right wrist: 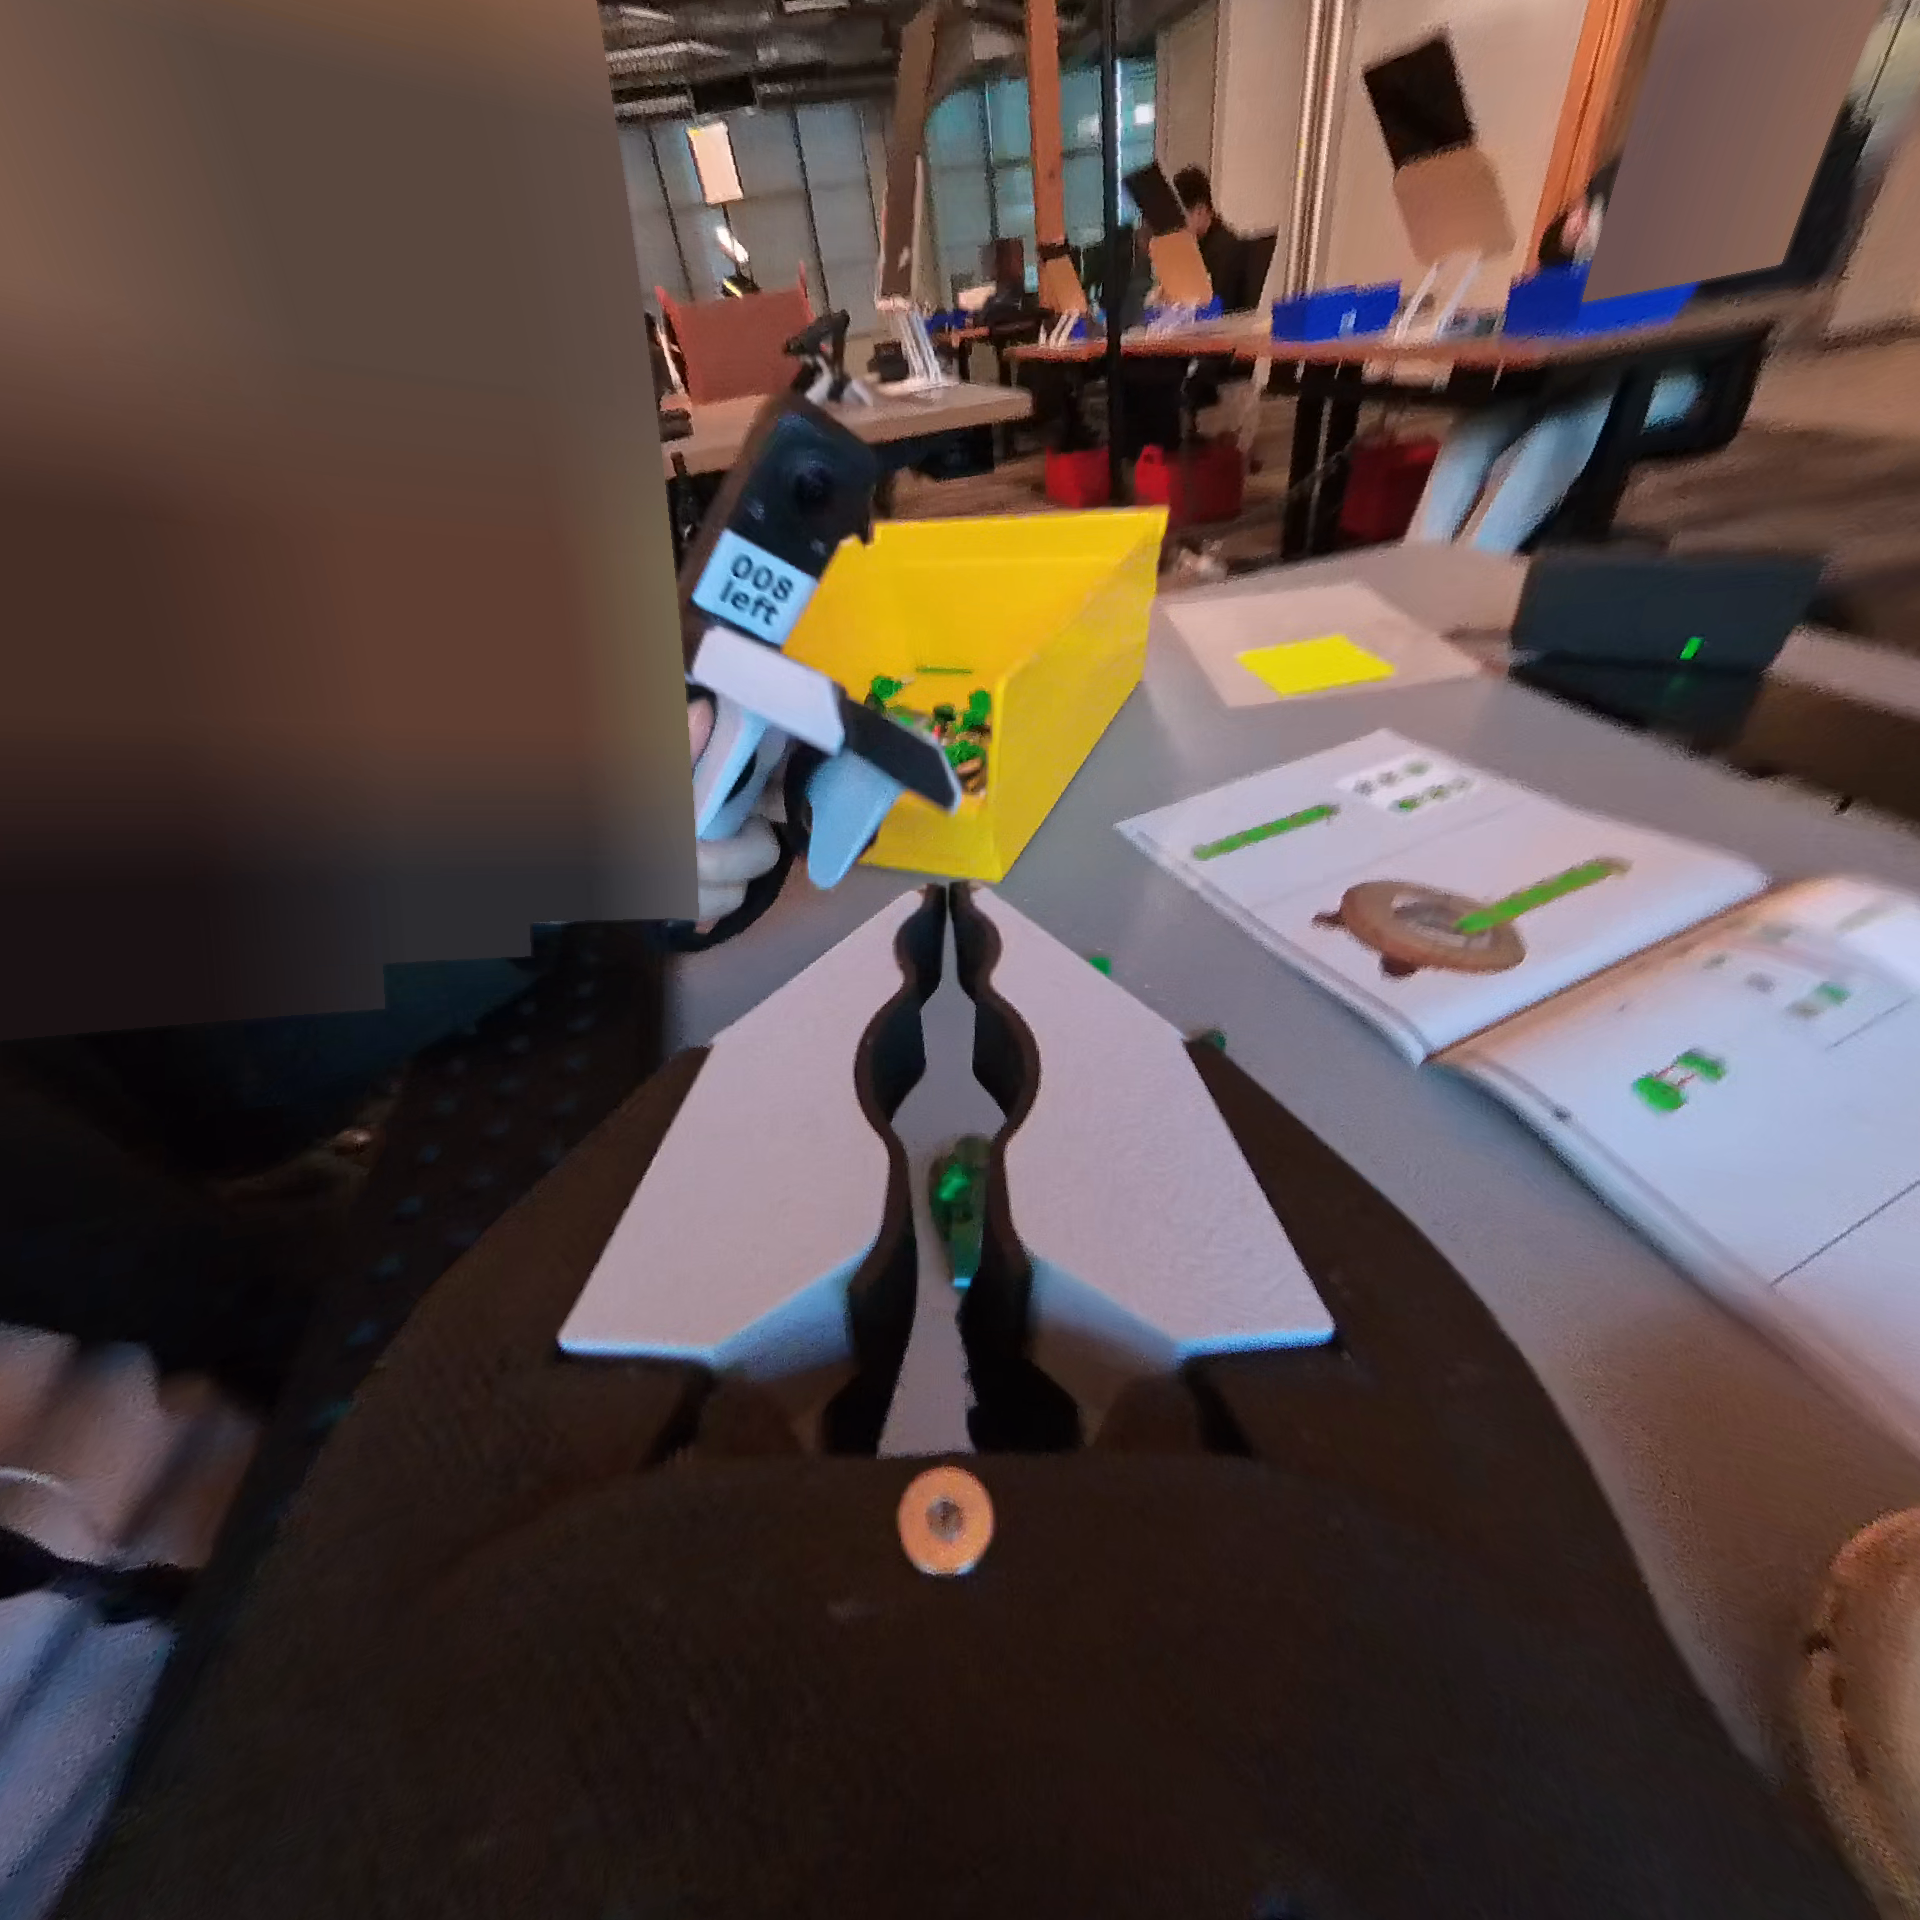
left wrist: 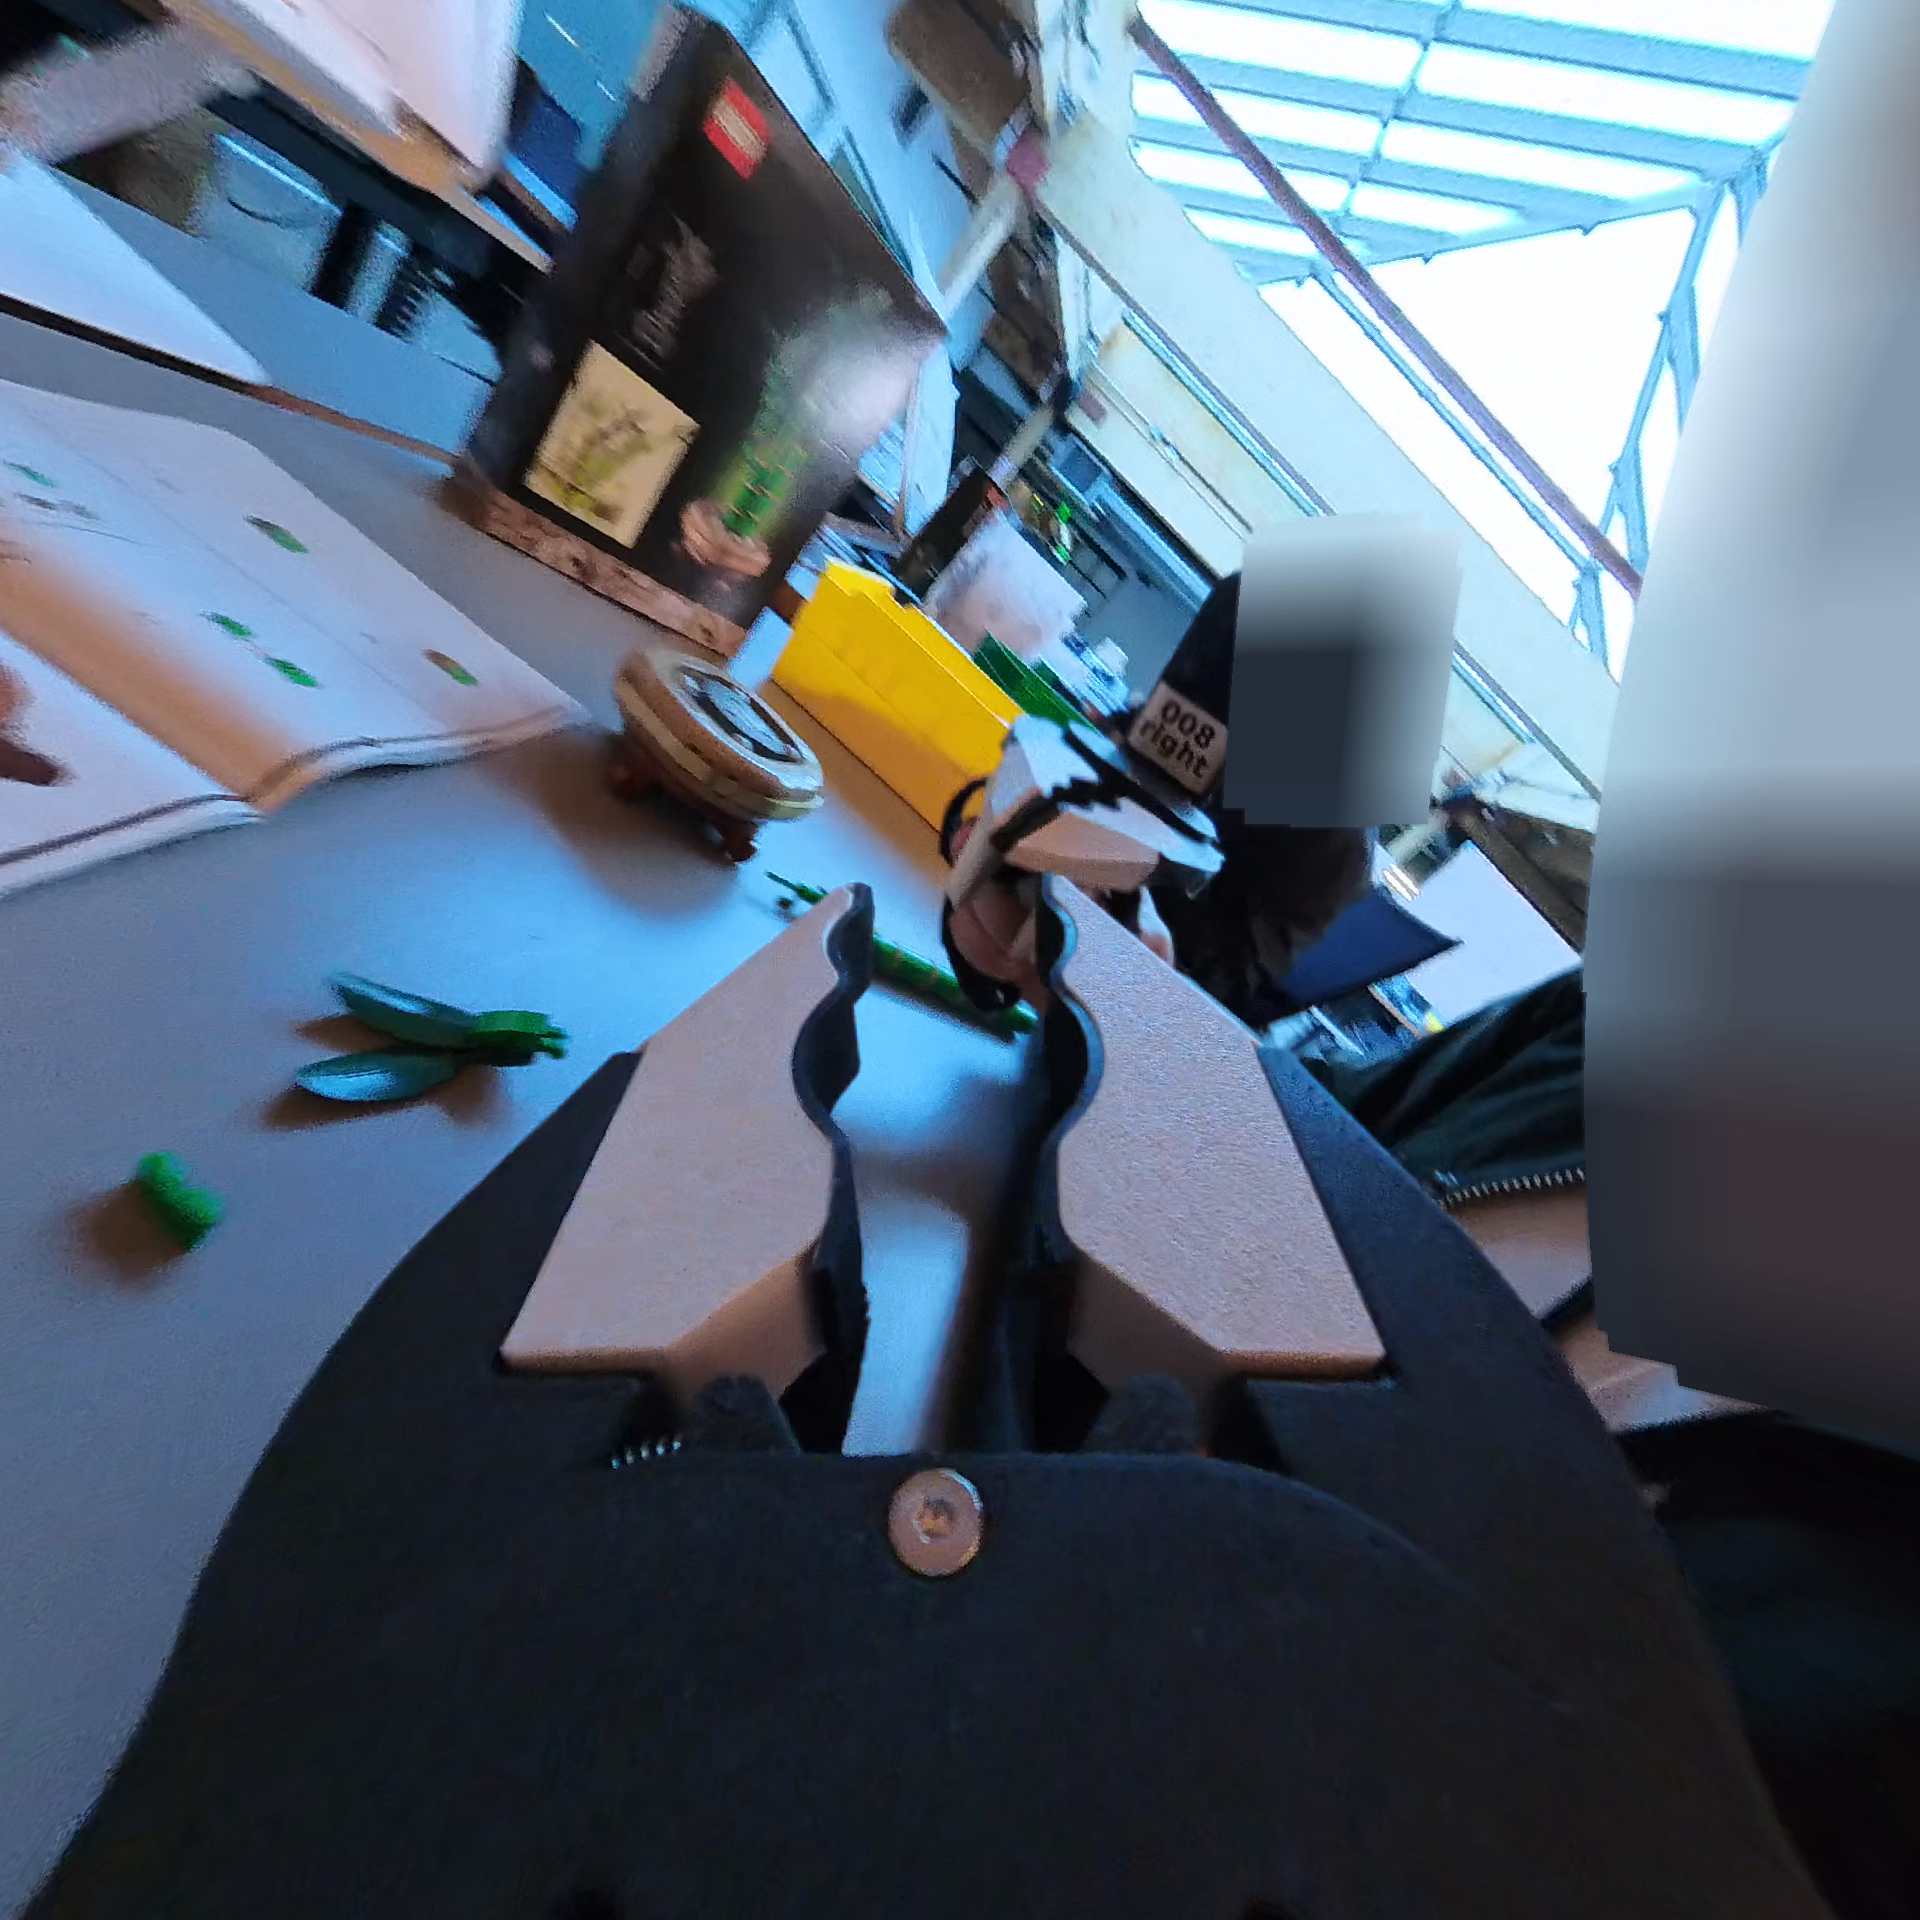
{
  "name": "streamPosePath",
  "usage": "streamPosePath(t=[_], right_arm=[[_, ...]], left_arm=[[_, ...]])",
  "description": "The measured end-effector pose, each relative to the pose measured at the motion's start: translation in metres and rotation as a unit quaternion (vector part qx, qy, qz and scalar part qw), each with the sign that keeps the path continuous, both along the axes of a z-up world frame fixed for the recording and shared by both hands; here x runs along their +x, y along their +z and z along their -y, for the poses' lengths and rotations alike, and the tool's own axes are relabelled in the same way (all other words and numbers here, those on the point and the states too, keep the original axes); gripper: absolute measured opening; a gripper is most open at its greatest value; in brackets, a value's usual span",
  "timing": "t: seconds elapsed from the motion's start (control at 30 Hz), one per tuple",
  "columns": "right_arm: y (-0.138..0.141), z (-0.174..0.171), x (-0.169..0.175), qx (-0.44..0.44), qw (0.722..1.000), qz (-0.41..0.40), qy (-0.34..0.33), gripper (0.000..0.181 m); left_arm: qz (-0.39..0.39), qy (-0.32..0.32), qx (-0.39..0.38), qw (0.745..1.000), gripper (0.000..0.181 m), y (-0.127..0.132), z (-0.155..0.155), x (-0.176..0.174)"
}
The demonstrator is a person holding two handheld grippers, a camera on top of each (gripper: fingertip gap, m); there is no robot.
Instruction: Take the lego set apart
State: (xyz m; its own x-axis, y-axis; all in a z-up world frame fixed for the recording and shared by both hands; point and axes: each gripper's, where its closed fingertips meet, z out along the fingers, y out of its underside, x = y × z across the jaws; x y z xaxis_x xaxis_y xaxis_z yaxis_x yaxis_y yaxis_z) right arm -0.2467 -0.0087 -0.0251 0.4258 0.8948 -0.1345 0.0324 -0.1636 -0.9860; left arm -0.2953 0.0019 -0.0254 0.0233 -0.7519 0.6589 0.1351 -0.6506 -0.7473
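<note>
My left gripper is open with nothing between its fingers. It also shows in the right wrist view, held open at the front of the yellow bin. My right gripper has its fingertips together above the grey table; it also shows in the left wrist view. A small green piece shows through the gap farther back between its fingers. In the left wrist view, a round tan lego base, a green stalk, green leaves and a small green piece lie on the table.
The yellow bin holds several green pieces. The dark lego box stands behind the base. An open instruction booklet lies to the right, and it also shows in the left wrist view. A sheet with a yellow note and a black device lie farther back. Left tips to right tips: about 6 cm. The round tan lego base is about equally far from each gripper, around 20 cm.
</note>
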Motion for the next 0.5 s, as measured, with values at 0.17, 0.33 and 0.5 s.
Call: streamPosePath(t=[0.17,0.33,0.5], right_arm=[[-0.071,0.004,-0.014,-0.090,0.983,0.159,0.022,0.012],[-0.115,-0.009,0.002,-0.039,0.944,0.325,-0.029,0.016],[-0.120,-0.024,0.011,-0.071,0.945,0.312,-0.066,0.019]], left_arm=[[0.019,0.061,-0.017,0.998,0.027,0.002,-0.021,-0.021],[0.048,0.040,-0.045,0.997,0.025,0.006,-0.018,-0.022],[0.032,0.038,-0.037,0.998,0.025,0.004,-0.015,-0.019]])
